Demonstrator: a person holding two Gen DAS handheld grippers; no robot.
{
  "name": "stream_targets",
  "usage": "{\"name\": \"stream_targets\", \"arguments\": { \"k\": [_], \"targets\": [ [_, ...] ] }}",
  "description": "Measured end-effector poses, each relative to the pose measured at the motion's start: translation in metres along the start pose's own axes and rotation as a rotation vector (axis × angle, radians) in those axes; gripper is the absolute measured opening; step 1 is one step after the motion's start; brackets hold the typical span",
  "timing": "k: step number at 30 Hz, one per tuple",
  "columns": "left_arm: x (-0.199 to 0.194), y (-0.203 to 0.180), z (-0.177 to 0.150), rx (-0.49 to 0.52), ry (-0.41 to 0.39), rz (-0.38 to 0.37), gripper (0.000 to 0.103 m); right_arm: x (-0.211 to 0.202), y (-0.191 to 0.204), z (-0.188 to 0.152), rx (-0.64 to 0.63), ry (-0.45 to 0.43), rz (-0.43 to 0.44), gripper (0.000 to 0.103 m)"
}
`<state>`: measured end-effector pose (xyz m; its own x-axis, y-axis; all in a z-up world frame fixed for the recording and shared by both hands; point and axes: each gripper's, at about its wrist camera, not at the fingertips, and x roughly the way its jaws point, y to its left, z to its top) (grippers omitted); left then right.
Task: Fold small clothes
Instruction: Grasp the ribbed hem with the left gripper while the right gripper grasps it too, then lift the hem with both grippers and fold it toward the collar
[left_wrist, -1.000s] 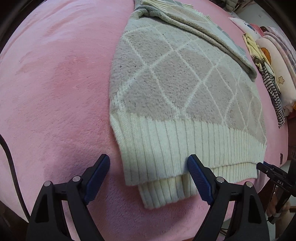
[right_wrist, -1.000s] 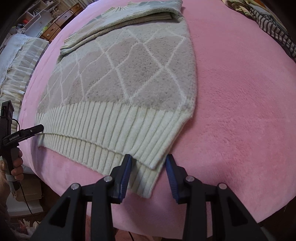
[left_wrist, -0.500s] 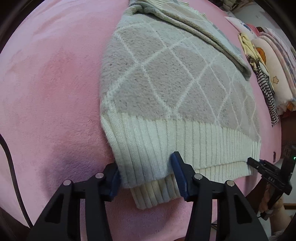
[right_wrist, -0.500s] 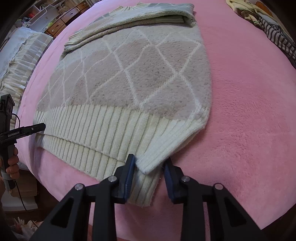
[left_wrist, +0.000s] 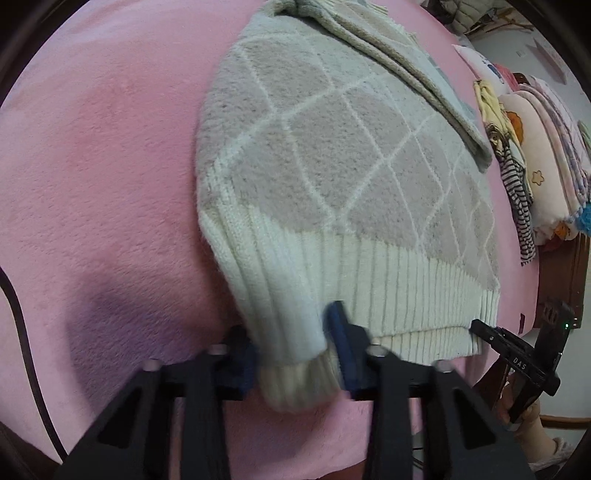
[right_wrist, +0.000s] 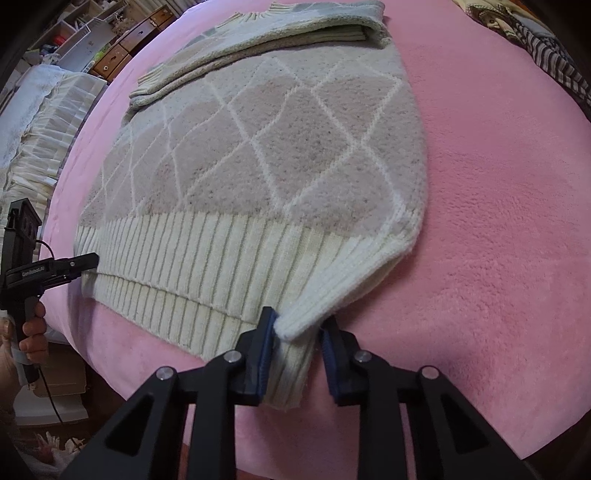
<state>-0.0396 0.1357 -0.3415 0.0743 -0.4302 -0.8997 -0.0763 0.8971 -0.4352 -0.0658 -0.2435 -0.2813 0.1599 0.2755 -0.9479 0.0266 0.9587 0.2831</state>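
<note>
sweater (left_wrist: 332, 177) lies flat on pink bed (left_wrist: 92, 166), stretching away from both grippers; left gripper (left_wrist: 291, 354) and right gripper (right_wrist: 295, 345) are closing, seemingly pinching its near hem corners.

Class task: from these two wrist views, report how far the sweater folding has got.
Done: sleeves lie folded across the sweater. In hand: left gripper and right gripper are closing on the ribbed hem corners. Left: fold the hem end up.

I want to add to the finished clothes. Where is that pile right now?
In the left wrist view, the pile of folded clothes sits at the far right edge of the pink blanket, just beyond the right side of the diamond-patterned sweater.
</note>
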Motion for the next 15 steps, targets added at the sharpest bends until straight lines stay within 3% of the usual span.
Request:
{"name": "stream_targets", "arguments": {
  "k": [8, 15],
  "targets": [
    [-0.018, -0.020, 0.001, 0.075, -0.057, 0.040, 0.008, -0.018, 0.009, 0.005, -0.042, -0.038, 0.003, 0.011],
    [-0.067, -0.037, 0.029, 0.066, -0.169, -0.008, 0.008, -0.053, 0.005, 0.023, 0.011, -0.111, 0.054, 0.009]
  ]
}}
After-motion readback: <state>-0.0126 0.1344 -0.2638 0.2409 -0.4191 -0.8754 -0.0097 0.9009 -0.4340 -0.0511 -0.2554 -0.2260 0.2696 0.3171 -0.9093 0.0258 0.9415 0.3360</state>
